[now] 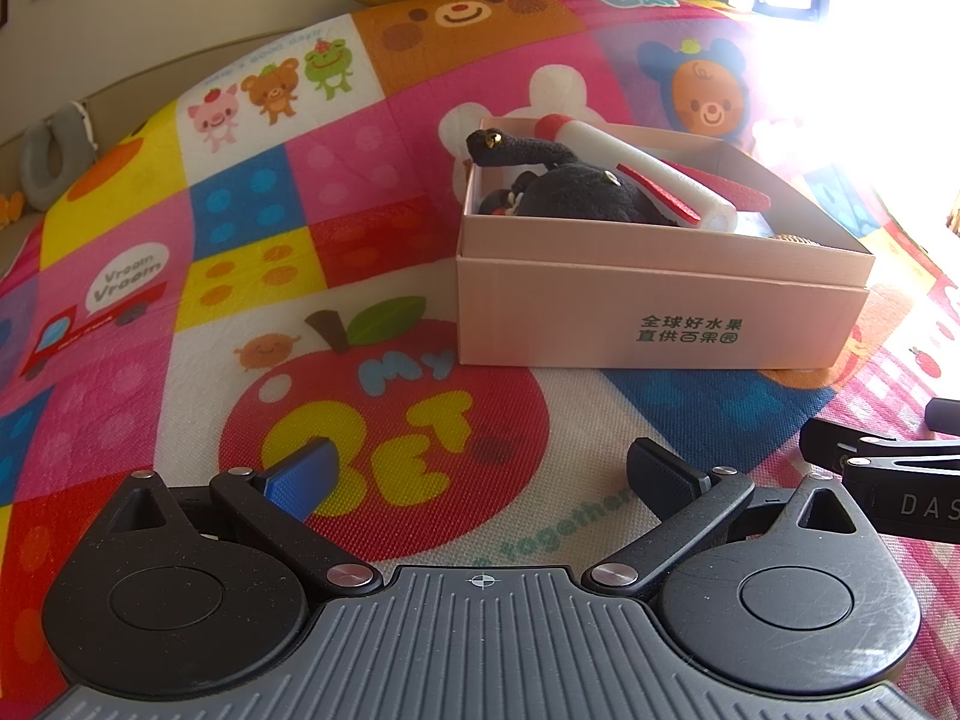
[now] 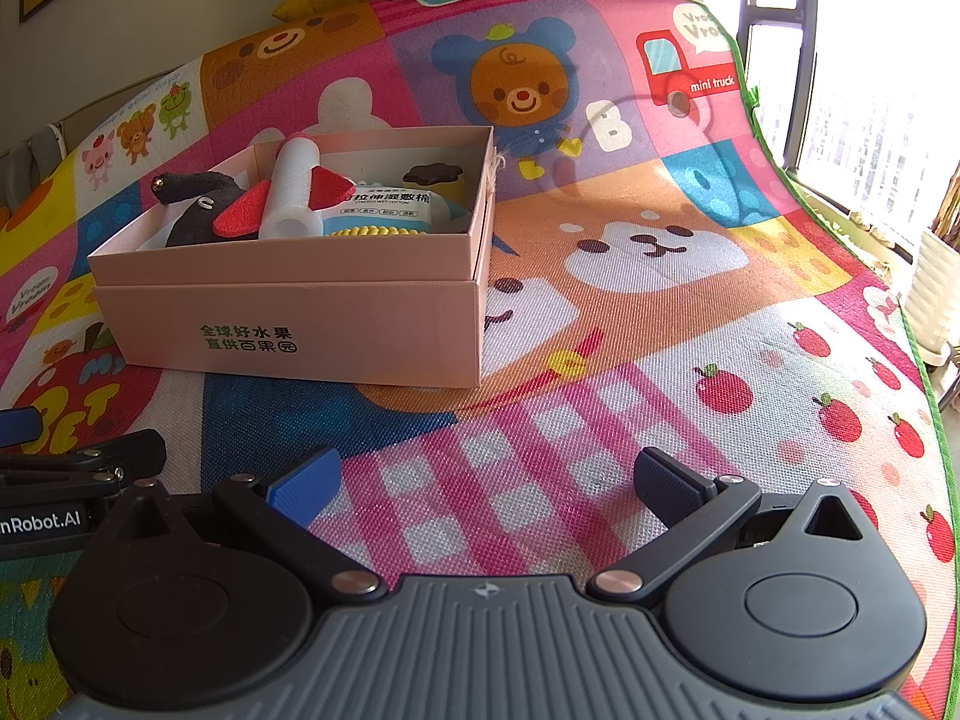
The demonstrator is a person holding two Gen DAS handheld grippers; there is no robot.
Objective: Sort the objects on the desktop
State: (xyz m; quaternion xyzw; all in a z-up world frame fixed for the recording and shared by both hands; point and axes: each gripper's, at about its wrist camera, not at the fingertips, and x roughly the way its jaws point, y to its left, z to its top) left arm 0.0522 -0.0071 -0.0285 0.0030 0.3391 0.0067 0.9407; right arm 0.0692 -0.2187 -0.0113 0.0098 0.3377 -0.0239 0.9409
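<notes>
Resting on a cartoon play mat (image 2: 660,360), a pink box (image 2: 288,312) of toys is faced by 2 empty grippers, left (image 1: 480,480) and right (image 2: 486,486), jaws spread wide.

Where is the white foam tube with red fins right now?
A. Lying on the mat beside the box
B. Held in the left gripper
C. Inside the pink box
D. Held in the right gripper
C: the foam tube lies inside the pink box, next to the black plush toy; both grippers are open and empty.

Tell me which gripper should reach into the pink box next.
Probably left. The left gripper faces the pink box nearly head-on and open; from the right gripper, also open, the box sits off to its left.
</notes>
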